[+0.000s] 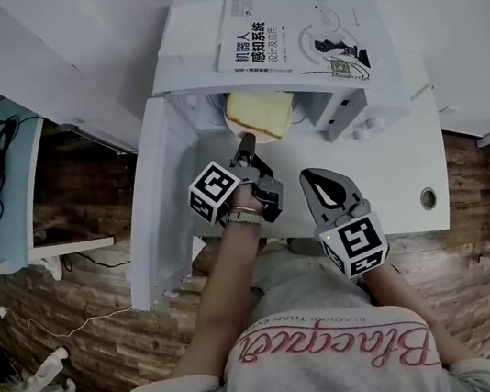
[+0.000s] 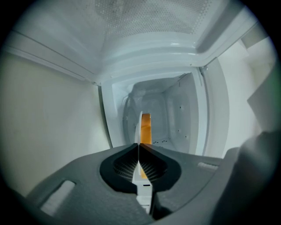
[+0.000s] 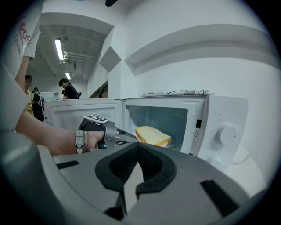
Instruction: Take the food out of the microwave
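Note:
A slice of yellow bread (image 1: 261, 112) lies on a white plate (image 1: 233, 127) at the mouth of the open white microwave (image 1: 185, 38). My left gripper (image 1: 244, 148) reaches in from the front and is shut on the plate's near rim. In the left gripper view the plate (image 2: 138, 127) shows edge-on between the closed jaws (image 2: 138, 147), with the bread (image 2: 146, 126) just behind it and the microwave's inside beyond. My right gripper (image 1: 310, 176) hovers shut and empty to the right, in front of the control panel. The right gripper view shows its closed jaws (image 3: 137, 146), the bread (image 3: 153, 135) and the left gripper (image 3: 117, 136).
The microwave door (image 1: 154, 196) stands swung open to the left. A book (image 1: 291, 37) lies on top of the microwave. The dial (image 3: 226, 134) is on the panel at the right. The white table (image 1: 408, 168) carries the microwave; two people (image 3: 69, 90) stand far off.

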A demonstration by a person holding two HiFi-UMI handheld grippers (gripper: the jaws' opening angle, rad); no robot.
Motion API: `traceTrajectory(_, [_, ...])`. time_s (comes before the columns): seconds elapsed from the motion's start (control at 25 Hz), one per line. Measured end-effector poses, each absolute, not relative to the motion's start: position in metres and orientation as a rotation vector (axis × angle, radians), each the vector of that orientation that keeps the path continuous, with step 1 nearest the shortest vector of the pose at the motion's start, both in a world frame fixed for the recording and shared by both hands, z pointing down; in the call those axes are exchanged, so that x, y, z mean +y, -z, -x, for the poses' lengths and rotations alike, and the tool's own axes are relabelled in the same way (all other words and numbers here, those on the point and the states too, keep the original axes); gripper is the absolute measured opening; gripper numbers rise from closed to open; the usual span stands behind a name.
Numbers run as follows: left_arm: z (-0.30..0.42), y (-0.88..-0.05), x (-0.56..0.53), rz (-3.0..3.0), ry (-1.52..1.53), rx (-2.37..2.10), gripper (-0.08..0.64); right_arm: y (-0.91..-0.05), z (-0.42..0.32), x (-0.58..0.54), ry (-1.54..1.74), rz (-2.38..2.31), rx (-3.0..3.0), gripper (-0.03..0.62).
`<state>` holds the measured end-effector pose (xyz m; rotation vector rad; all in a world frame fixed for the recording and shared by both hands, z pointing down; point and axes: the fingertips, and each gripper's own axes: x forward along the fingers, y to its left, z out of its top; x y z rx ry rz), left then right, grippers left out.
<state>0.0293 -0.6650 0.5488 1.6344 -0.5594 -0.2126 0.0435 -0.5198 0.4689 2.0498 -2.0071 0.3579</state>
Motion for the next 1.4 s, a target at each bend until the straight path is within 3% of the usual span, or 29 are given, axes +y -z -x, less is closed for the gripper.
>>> traceTrajectory(1.4, [0.043,-0.439,-0.543,-1.552,0.397,-0.563,0.014,-0.38,-0.025,-0.458,-0.086,-2.152,-2.122,0.009])
